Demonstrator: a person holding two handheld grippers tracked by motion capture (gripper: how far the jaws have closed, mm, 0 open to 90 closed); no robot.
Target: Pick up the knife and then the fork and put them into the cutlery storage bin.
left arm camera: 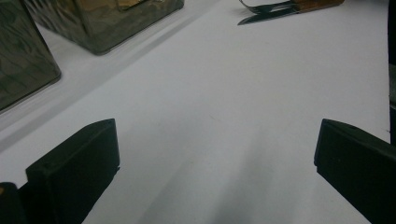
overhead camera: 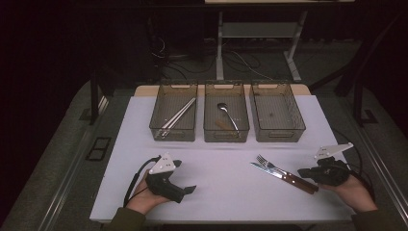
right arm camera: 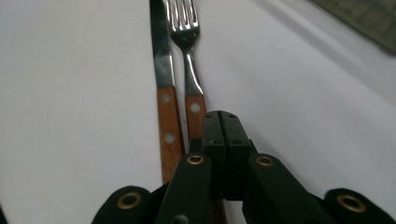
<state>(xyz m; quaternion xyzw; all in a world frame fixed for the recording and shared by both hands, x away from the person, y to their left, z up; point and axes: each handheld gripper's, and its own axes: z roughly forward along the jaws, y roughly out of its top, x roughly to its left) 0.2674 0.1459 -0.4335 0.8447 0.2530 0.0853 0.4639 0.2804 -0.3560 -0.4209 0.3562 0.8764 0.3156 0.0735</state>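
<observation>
In the high view, three clear bins stand in a row at the far side of the white counter (overhead camera: 216,192): the left bin (overhead camera: 174,111) holds chopsticks, the middle bin (overhead camera: 226,113) a spoon, the right bin (overhead camera: 276,113) looks empty. A fork (overhead camera: 267,164) and a knife (overhead camera: 279,175) with wooden handles lie side by side at the near right, their handles touching the right tool (overhead camera: 304,172), whose jaws are closed; the left tool (overhead camera: 190,189) rests at the near left, well apart from them. In the left gripper view, the left tool's jaws stand wide open over bare counter with nothing between them, and the cutlery lies far off at the top edge. In the right gripper view, the right tool (right arm camera: 223,120) is shut with its tips over the fork's handle (right arm camera: 195,109), the knife (right arm camera: 166,100) lying just to the left; whether the pads pinch anything I cannot tell. The risk, as I judge it, is that the two handles lie so close that a grasp takes both, or nudges the knife askew, and a thin handle pinched near its end may swing and slip on the way to a bin.
</observation>
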